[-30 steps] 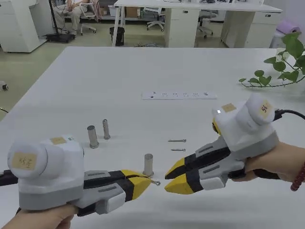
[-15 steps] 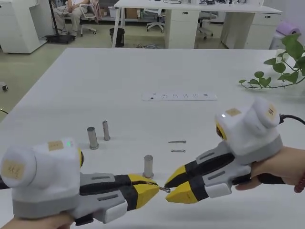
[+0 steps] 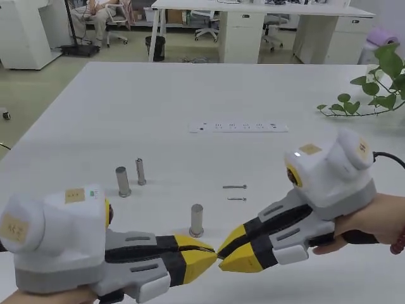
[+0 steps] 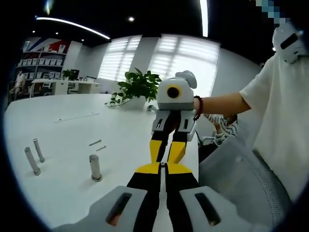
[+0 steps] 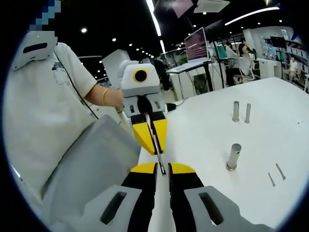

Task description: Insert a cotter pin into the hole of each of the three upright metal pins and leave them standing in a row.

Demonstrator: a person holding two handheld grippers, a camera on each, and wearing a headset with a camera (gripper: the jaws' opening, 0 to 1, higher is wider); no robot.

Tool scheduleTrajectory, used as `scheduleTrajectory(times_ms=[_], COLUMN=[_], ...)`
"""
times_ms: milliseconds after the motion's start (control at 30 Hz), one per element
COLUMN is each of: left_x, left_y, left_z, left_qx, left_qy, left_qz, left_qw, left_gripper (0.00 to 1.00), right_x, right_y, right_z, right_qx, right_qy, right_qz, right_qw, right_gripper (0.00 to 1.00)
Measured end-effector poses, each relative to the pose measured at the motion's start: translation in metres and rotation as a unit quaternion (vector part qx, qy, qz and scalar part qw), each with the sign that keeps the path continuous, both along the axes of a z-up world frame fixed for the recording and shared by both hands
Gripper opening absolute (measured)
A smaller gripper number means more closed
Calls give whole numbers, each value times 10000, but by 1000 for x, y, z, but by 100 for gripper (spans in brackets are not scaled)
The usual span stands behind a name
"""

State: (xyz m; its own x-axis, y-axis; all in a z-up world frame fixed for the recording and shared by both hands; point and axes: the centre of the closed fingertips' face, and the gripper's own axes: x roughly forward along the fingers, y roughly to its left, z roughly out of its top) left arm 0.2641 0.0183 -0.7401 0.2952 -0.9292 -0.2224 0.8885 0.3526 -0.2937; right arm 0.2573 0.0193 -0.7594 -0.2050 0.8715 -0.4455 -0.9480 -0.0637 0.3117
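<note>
Three upright metal pins stand on the white table: one near pin [image 3: 197, 220] and two further left [image 3: 123, 182] [image 3: 140, 171]. My left gripper [image 3: 212, 254] and right gripper [image 3: 223, 254] meet tip to tip just in front of the near pin, above the table. A thin cotter pin [image 5: 155, 142] runs from the left gripper's jaws into the right gripper [image 5: 162, 169]. Both pairs of jaws look shut on it. In the left gripper view, the left gripper [image 4: 164, 167] touches the right one's tips. Two loose cotter pins [image 3: 235, 187] [image 3: 237, 199] lie on the table beyond.
A white power strip [image 3: 238, 127] lies flat further back on the table. A potted plant's branches [image 3: 373, 82] reach over the far right edge. Desks and chairs stand behind the table.
The right gripper, open a second ago, has moved left onto the cotter pin's end sticking out of the left gripper and closed. The left gripper has shifted slightly right.
</note>
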Motion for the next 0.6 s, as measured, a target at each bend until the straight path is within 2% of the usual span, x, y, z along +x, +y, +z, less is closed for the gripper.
scheduleTrajectory(times_ms=[300,600], left_x=[-1,-1], left_y=[-1,-2], left_z=[4,2], left_qx=[-87,-52], left_qy=[-28,-34], left_qz=[-57,-92], left_qw=[9999,9999], left_gripper=[0,1], right_x=[-6,-8], right_y=[1,2], right_z=[1,0], right_qx=[67,-52], right_qy=[-28,-257], right_qz=[99,252], right_qw=[9999,9993], right_gripper=[6,4])
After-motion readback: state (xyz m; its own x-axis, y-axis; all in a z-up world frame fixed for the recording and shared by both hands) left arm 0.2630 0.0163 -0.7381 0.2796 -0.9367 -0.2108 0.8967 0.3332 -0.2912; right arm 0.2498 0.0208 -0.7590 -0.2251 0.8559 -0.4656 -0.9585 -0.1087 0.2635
